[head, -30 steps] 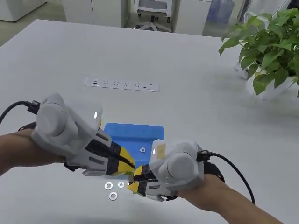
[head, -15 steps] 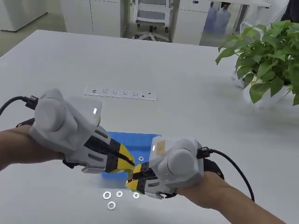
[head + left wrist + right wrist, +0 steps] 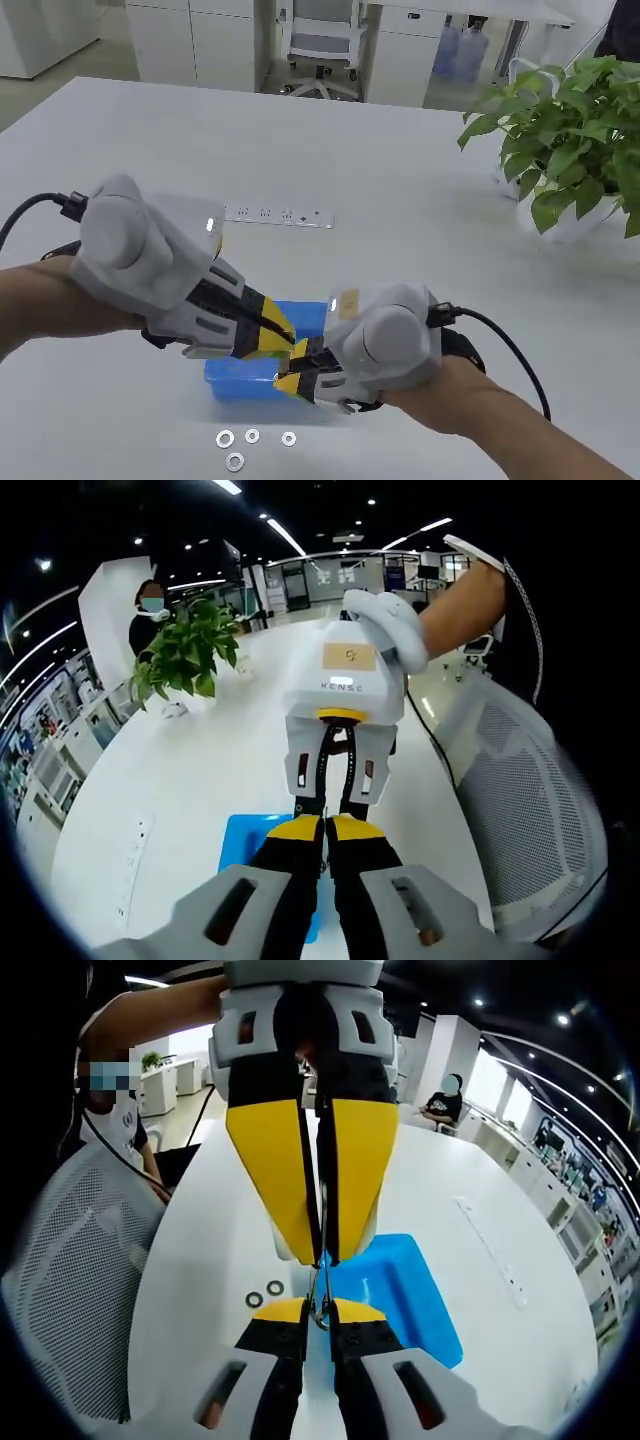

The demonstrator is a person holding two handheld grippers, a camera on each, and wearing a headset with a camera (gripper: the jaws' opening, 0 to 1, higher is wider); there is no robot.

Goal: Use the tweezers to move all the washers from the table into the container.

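My left gripper (image 3: 272,338) and right gripper (image 3: 296,376) meet tip to tip over the blue container (image 3: 232,381). In the right gripper view the left gripper's yellow jaws come down from the top, shut on thin metal tweezers (image 3: 319,1278). The tweezers' lower end sits between my right gripper's (image 3: 320,1312) nearly closed jaws. The left gripper (image 3: 326,826) shows its jaws pressed together, facing the other gripper. Several washers (image 3: 252,436) lie on the white table in front of the container, two of the washers (image 3: 265,1293) left of the container (image 3: 400,1280). The container's inside is hidden.
A white power strip (image 3: 268,214) lies beyond the container. A potted plant (image 3: 570,130) stands at the table's far right. An office chair (image 3: 320,40) is past the far edge, and a mesh chair (image 3: 520,810) stands beside the table.
Both grippers have pulled back from the washers and now sit over the container. The washer seen inside the container earlier is now covered by the grippers.
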